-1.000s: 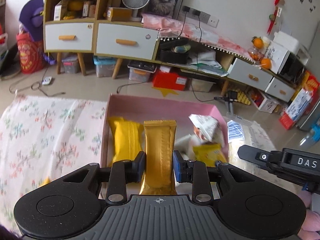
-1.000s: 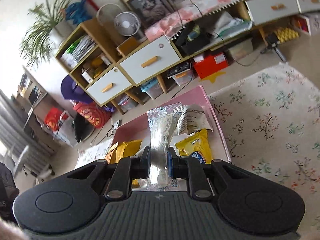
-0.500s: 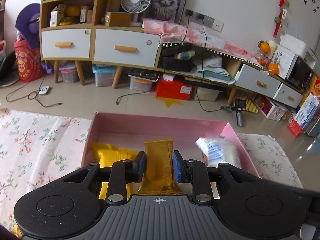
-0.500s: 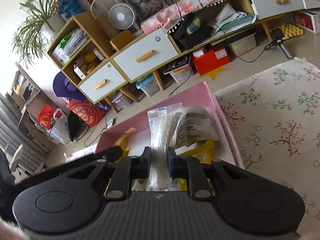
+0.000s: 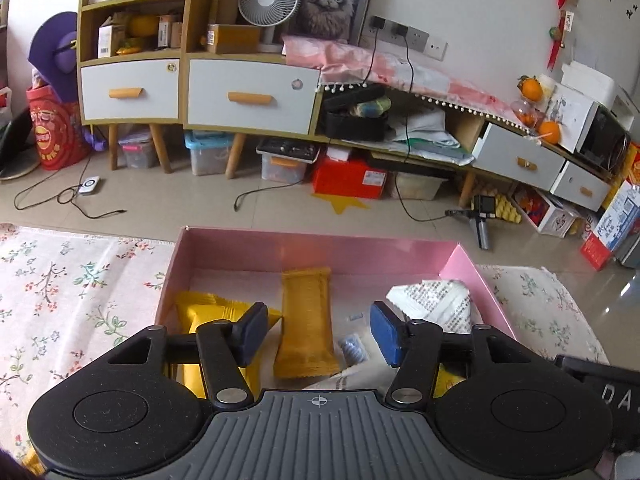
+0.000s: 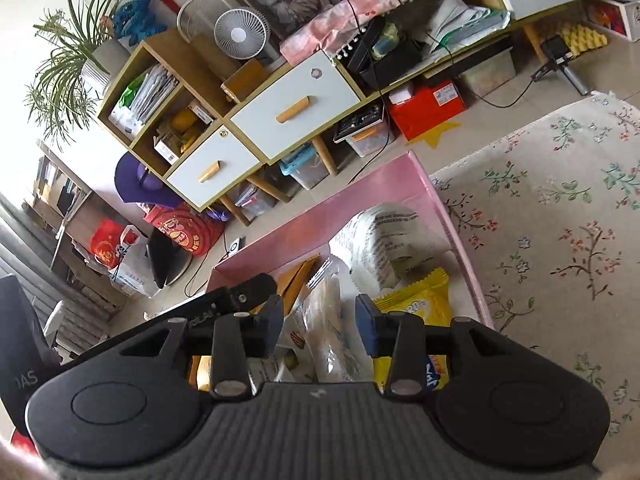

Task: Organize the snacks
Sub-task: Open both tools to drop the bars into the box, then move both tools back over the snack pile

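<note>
1. The pink box (image 5: 248,246) sits on a floral cloth (image 5: 72,288), its far wall toward a tiled floor; it is a shallow open tray with a pale floor inside.
2. The left gripper (image 5: 318,332) hangs over the box's near side. Its jaws have just been opening and now stand apart; the golden bar packet (image 5: 306,320) lies flat on the box floor between them, with a gap to each pad, so nothing is gripped.
3. That packet is a long matte mustard-gold wrapper with crimped ends, pointing lengthwise toward the far wall.
4. To its left lies a brighter yellow packet (image 5: 200,312), partly hidden by the left finger.
5. To the right is a white pouch with fine black print (image 5: 436,304), puffy and crumpled, near the box's right wall.
6. The right gripper (image 6: 320,320) hovers over the same box (seen from the other side). Its jaws have also just been opening; the clear wrapped snack (image 6: 328,320) lies between them, free of both pads as far as can be seen.
7. That snack is a see-through film pack with pale contents and a serrated end.
8. Just beside it lies a yellow bag with blue lettering (image 6: 420,300), partly under the white pouch.
</note>
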Tool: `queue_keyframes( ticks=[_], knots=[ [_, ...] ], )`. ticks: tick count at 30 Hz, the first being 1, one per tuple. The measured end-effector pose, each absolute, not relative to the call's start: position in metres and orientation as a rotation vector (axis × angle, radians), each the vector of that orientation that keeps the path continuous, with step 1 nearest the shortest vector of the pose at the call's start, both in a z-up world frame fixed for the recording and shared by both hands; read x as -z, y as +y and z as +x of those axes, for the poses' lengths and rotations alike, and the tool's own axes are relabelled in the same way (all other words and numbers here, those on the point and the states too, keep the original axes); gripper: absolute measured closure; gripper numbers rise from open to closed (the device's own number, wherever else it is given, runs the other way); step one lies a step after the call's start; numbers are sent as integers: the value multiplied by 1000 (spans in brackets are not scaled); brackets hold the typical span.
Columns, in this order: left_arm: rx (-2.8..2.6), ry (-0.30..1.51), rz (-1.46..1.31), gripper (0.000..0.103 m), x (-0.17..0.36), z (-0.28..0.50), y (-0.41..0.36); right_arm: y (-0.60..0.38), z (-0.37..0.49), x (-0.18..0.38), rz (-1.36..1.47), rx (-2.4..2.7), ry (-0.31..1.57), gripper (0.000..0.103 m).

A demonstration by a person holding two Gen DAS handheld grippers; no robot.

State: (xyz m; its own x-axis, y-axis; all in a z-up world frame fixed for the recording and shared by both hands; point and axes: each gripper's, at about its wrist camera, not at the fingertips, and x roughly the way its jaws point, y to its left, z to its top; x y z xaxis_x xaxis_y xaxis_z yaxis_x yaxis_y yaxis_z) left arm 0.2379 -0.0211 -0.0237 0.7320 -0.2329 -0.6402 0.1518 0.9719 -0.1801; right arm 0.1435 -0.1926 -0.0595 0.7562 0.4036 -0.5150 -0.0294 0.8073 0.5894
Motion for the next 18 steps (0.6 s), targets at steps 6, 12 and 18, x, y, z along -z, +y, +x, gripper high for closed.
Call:
queue_keyframes(
  ticks=[6, 12, 18],
  knots=[
    [215, 730, -99, 43, 17, 220, -18, -193, 135, 51, 559, -222, 680, 57],
    [226, 733, -89, 36, 8, 193, -14, -194, 120, 38, 500, -201, 674, 47],
    [226, 731, -60, 27, 0, 159, -7, -194, 105, 30, 445, -176, 672, 36]
  ],
)
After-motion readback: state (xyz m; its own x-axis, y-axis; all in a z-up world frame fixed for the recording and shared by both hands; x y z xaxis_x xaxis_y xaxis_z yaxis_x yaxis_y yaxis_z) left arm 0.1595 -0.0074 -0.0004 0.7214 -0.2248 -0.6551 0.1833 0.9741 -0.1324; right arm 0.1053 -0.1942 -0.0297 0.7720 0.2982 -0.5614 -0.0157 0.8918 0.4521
